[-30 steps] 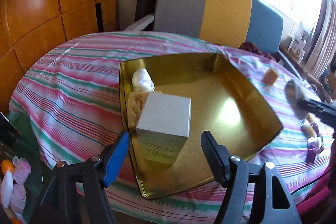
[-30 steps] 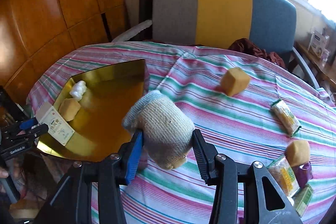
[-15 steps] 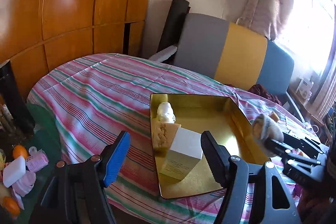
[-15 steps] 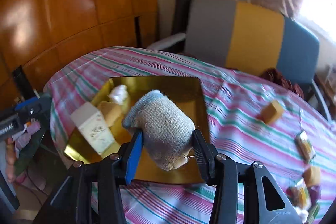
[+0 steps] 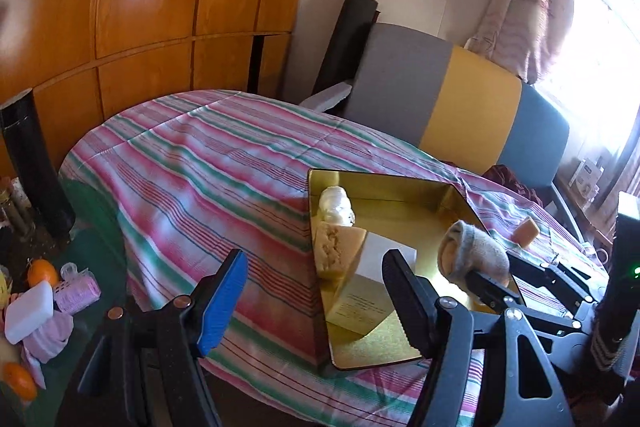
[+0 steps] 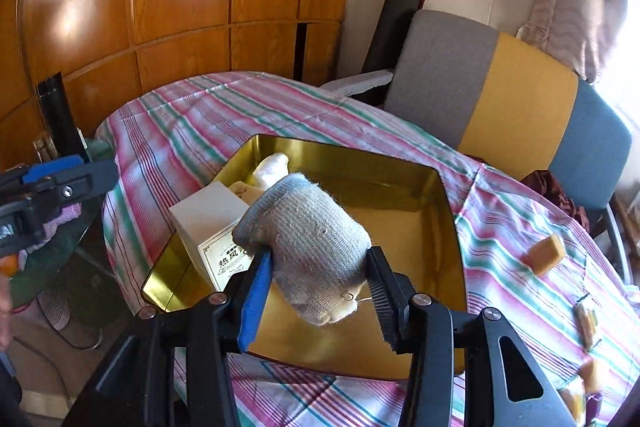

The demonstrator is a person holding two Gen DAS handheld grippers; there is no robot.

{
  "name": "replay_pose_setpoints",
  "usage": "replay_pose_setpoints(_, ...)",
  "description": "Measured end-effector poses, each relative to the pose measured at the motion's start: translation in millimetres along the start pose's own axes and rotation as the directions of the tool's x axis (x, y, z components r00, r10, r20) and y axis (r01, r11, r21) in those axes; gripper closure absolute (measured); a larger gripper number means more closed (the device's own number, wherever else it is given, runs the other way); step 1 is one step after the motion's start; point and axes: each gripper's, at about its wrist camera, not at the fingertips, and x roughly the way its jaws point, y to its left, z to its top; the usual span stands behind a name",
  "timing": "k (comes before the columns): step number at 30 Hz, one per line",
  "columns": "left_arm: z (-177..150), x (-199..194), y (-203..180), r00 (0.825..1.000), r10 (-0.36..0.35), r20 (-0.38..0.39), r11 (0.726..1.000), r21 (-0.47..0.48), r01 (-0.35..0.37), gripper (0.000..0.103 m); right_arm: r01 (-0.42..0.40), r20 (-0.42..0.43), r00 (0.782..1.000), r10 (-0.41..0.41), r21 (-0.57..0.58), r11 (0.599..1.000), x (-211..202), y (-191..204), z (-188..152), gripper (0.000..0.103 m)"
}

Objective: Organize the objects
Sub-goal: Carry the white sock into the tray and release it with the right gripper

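My right gripper (image 6: 318, 291) is shut on a rolled grey sock (image 6: 308, 247) and holds it above the gold metal tray (image 6: 448, 223); sock and gripper also show in the left wrist view (image 5: 472, 257). The tray (image 5: 400, 181) holds a white box (image 6: 210, 223), a yellow sponge (image 5: 338, 251) and a white wrapped item (image 5: 336, 205). My left gripper (image 5: 316, 303) is open and empty, off the table's left edge, apart from the tray.
Striped cloth covers the round table (image 5: 192, 163). Yellow sponge blocks (image 6: 546, 253) and wrapped snacks (image 6: 586, 321) lie to the right. A grey, yellow and blue chair (image 6: 500, 87) stands behind. A low green table (image 5: 52, 307) with small items sits left.
My right gripper has carried the sock left, from over the cloth to above the tray. My left gripper has pulled back and left, away from the white box.
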Motion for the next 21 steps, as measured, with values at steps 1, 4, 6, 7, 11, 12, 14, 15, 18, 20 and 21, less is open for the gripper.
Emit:
replay_pose_setpoints(1, -0.4, 0.8, 1.2, 1.000, 0.000, -0.002, 1.000, -0.005, 0.000, 0.033, 0.000, -0.005, 1.000, 0.000, -0.003, 1.000, 3.3, 1.1, -0.4, 0.055)
replay_pose_setpoints(4, -1.6, 3.2, 6.8, 1.000, 0.002, -0.011, 1.000, -0.023, -0.002, 0.033, 0.005, -0.026, 1.000, -0.005, -0.009, 1.000, 15.2, 2.8, -1.6, 0.055)
replay_pose_setpoints(6, -2.2, 3.6, 8.8, 1.000, 0.001, -0.013, 1.000, -0.029, -0.001, 0.033, 0.004, -0.048, 0.999, -0.005, -0.008, 1.000, 25.1, 2.8, -3.6, 0.055)
replay_pose_setpoints(7, -2.3, 4.3, 9.8, 1.000, -0.001, -0.016, 0.999, -0.033, 0.001, 0.033, 0.001, -0.060, 0.998, -0.002, -0.005, 1.000, 30.2, 2.6, -4.5, 0.055)
replay_pose_setpoints(11, -2.4, 5.1, 12.8, 1.000, -0.018, -0.024, 0.999, -0.041, 0.017, 0.033, -0.037, -0.138, 0.990, 0.041, 0.028, 0.999, 58.4, 3.0, -8.4, 0.055)
replay_pose_setpoints(12, -2.8, 4.8, 13.2, 1.000, -0.018, -0.024, 0.999, -0.042, 0.017, 0.033, -0.052, -0.160, 0.985, 0.058, 0.036, 0.998, 66.8, 4.4, -9.2, 0.055)
replay_pose_setpoints(14, -3.2, 4.8, 14.2, 0.999, -0.020, -0.025, 0.999, -0.045, 0.019, 0.033, -0.087, -0.187, 0.978, 0.095, 0.050, 0.995, 77.4, 8.1, -11.3, 0.055)
replay_pose_setpoints(15, -3.8, 5.3, 14.1, 1.000, -0.011, -0.028, 0.999, -0.042, 0.010, 0.033, -0.105, -0.201, 0.973, 0.113, 0.053, 0.993, 82.5, 10.6, -12.3, 0.054)
replay_pose_setpoints(18, -4.9, 6.2, 14.8, 1.000, -0.006, -0.031, 0.999, -0.039, 0.005, 0.033, -0.146, -0.234, 0.960, 0.154, 0.049, 0.988, 92.0, 18.2, -18.4, 0.051)
replay_pose_setpoints(20, -4.8, 6.0, 12.6, 1.000, -0.003, -0.028, 0.999, -0.036, 0.002, 0.033, -0.160, -0.225, 0.960, 0.165, 0.042, 0.986, 90.4, 19.3, -20.6, 0.046)
replay_pose_setpoints(21, -4.6, 5.9, 11.2, 1.000, -0.003, -0.028, 0.999, -0.033, 0.002, 0.033, -0.166, -0.221, 0.960, 0.173, 0.048, 0.985, 88.5, 17.9, -21.5, 0.044)
